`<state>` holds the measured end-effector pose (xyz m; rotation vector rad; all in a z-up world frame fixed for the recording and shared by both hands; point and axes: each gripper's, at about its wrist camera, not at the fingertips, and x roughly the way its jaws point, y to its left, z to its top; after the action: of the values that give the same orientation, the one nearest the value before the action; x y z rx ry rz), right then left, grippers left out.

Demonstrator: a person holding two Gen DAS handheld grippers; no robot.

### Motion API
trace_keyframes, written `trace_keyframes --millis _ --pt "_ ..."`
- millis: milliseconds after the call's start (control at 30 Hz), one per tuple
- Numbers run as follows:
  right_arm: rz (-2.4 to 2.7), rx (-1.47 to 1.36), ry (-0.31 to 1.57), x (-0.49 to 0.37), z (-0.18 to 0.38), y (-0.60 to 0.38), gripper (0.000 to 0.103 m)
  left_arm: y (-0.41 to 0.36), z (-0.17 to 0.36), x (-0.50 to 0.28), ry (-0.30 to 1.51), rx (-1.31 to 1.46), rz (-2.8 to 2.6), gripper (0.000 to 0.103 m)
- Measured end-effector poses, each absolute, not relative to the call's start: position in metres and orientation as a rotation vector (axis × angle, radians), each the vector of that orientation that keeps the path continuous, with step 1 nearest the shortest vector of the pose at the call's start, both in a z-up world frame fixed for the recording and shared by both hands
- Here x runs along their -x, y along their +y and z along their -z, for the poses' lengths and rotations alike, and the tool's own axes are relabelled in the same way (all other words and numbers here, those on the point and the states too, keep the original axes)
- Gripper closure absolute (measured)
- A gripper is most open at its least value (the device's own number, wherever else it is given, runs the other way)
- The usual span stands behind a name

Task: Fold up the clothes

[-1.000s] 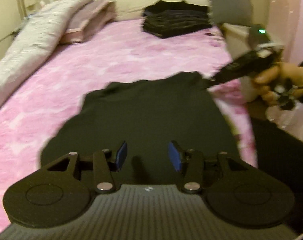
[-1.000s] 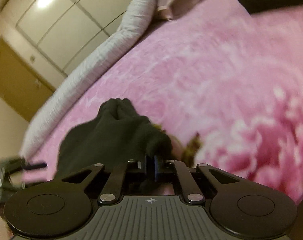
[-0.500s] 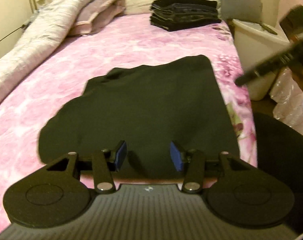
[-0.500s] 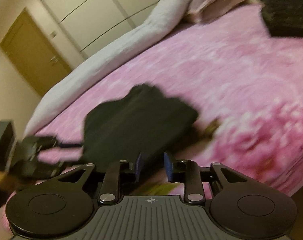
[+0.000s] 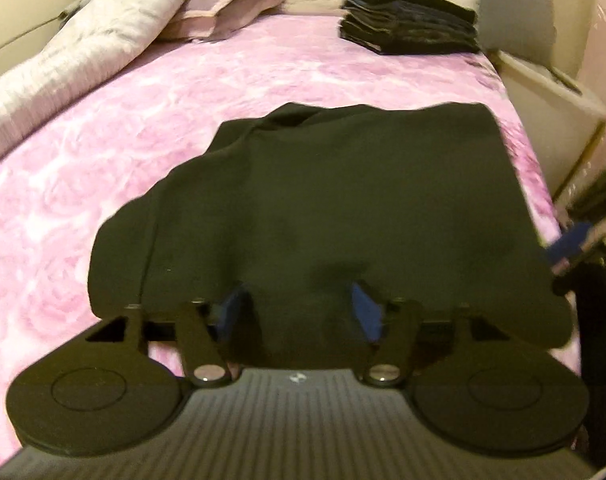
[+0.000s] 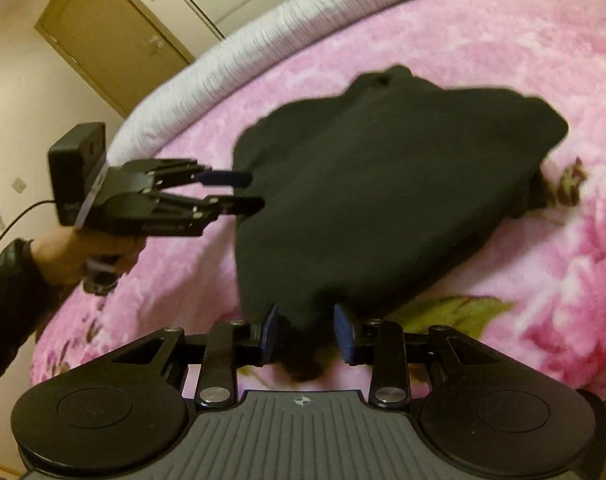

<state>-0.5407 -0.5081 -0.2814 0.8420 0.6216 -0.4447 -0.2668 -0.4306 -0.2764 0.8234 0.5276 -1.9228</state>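
The black garment (image 5: 323,216) lies flat on the pink bed (image 5: 103,168), soft, light and floppy, best pinched at its near corners, where the left gripper (image 5: 299,312) is opening and the right gripper (image 6: 307,330) stands open, neither yet pinching cloth.

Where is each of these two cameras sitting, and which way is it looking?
Left wrist view: rides the left claw, jaws opening, looking up the pink floral bed over the flat black garment to a stack of folded dark clothes.
Right wrist view: rides the right claw, looking across the bed at the left claw and the person's hand.
Both share garment and bed.
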Motion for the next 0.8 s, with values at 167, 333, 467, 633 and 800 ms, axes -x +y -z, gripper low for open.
trace_keyframes --millis 167,333,467,633,800 --pt "0.449 -0.819 0.657 0.538 0.28 -0.509 0.067 -0.438 0.268 0.245 0.545 -0.788 1.909 0.044" --pt "0.486 -0.686 0.723 0.534 0.266 -0.495 0.067 -0.435 0.252 0.218 0.47 -0.835 1.737 0.06" --pt "0.539 -0.489 0.754 0.521 0.246 -0.47 0.066 -0.406 0.238 0.223 0.341 -0.887 1.74 0.055" --pt "0.491 -0.122 0.812 0.481 0.233 -0.42 0.05 -0.366 0.237 0.255 0.082 -1.04 1.746 0.042" --pt "0.434 0.112 0.92 0.431 0.265 -0.395 0.048 -0.345 0.247 0.272 -0.052 -1.124 1.763 0.037"
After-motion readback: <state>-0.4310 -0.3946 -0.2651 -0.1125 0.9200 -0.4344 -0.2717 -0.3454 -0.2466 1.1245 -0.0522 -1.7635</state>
